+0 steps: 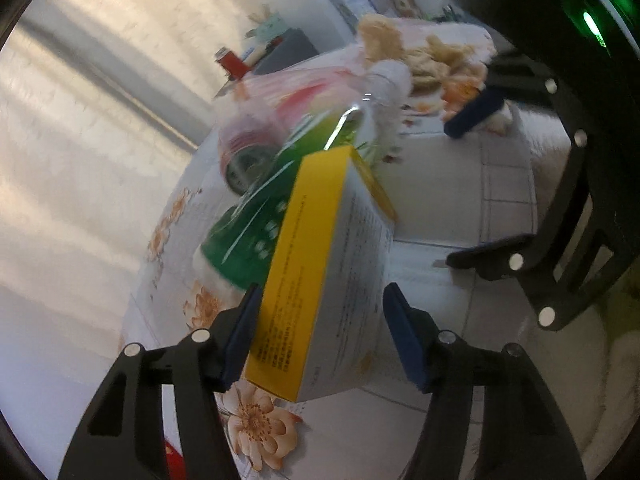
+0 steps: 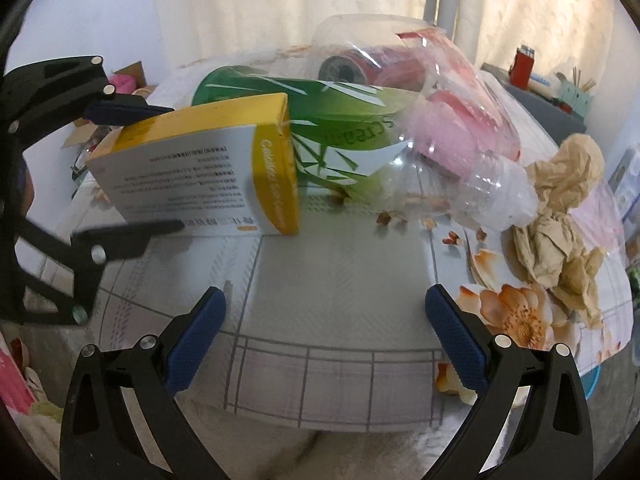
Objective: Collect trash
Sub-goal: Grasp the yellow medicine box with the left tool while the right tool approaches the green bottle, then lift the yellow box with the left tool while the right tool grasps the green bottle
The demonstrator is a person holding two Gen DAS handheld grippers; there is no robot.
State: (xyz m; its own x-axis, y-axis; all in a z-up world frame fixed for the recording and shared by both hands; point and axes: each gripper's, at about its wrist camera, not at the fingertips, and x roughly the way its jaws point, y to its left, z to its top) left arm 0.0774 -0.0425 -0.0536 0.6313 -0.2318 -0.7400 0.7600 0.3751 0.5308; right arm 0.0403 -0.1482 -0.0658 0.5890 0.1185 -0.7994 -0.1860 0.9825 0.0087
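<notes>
The left gripper (image 1: 320, 336) has its jaws spread on either side of the yellow-and-white cardboard box (image 1: 320, 272), which lies just beside the clear plastic bottle (image 2: 420, 128). The right gripper (image 2: 324, 336) hangs near that bottle, jaws apart and empty; crumpled brown paper (image 2: 560, 216) touches the bottle's neck.

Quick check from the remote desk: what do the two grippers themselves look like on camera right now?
The left gripper and right gripper match: black skeletal frames with triangular cut-outs, silver round pins at the joints, and blue textured pads lining the fingers. No cables or markings show.
</notes>
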